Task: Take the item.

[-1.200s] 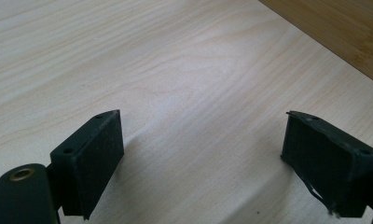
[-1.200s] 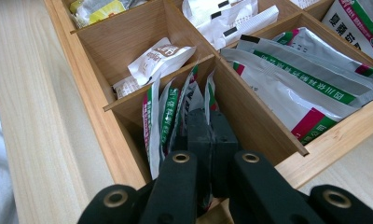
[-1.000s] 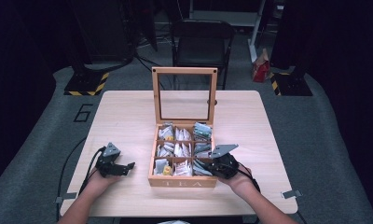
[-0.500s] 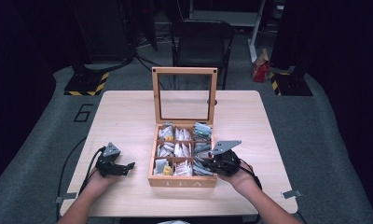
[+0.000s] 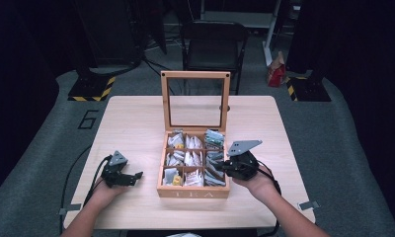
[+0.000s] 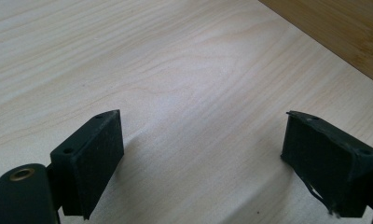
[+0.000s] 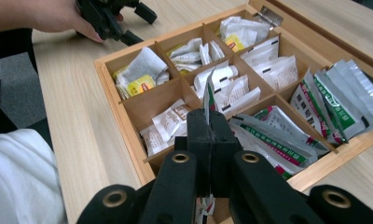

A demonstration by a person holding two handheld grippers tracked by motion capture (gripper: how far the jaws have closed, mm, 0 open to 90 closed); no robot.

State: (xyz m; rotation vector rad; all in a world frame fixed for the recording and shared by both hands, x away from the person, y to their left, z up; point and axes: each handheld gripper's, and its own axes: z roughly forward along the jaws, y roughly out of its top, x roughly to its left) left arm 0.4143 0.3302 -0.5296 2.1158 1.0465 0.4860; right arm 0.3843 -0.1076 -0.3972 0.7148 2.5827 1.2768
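The right tool (image 7: pixel 208 135) has lifted slightly since a moment ago, its jaws clamped on a tea sachet (image 7: pixel 208 95) just above the wooden tea box (image 5: pixel 193 191) (presumably being taken out). The left tool (image 6: pixel 201 158) stays wide and empty on the counter (image 5: pixel 131 123).

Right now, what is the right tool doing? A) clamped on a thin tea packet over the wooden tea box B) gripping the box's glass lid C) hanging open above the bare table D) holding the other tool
A: the right tool is pinched shut on a thin paper tea packet, edge-on above the compartmented wooden tea box.
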